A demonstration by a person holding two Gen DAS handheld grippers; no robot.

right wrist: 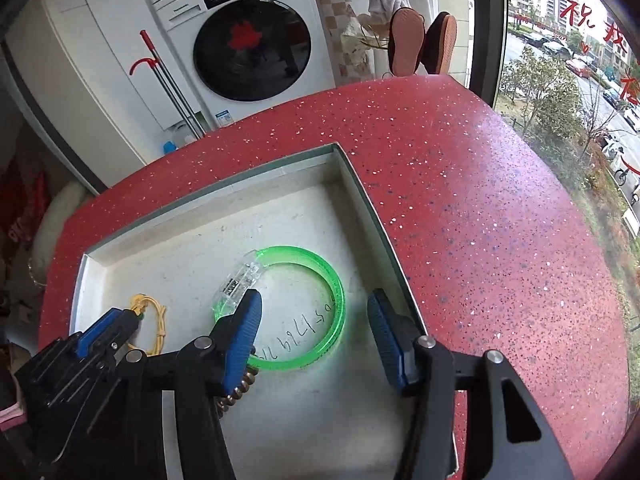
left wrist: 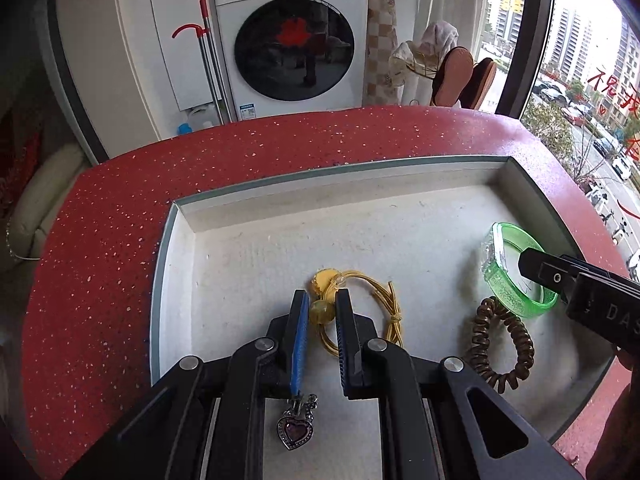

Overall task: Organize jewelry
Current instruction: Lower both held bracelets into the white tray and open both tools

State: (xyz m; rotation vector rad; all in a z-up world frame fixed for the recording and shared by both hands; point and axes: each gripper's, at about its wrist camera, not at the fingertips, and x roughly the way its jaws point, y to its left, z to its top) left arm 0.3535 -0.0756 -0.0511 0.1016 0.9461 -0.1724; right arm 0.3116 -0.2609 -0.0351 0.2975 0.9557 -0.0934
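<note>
A white tray (left wrist: 180, 280) lies on the red counter. In it are a yellow hair tie with beads (left wrist: 360, 304), a brown spiral hair tie (left wrist: 500, 344) and a green bangle (left wrist: 516, 268). My left gripper (left wrist: 322, 300) hovers over the yellow tie, jaws slightly apart around a bead without clamping it. A heart pendant (left wrist: 295, 430) hangs at the base of its left finger. My right gripper (right wrist: 316, 312) is open above the green bangle (right wrist: 320, 308), which lies flat in the tray (right wrist: 360, 192). The right gripper also shows in the left wrist view (left wrist: 532, 264).
The red speckled counter (right wrist: 460, 208) surrounds the tray. A washing machine (left wrist: 292, 40), a mop (left wrist: 208, 52) and slippers (left wrist: 460, 72) stand behind it. A window (left wrist: 592, 80) is on the right.
</note>
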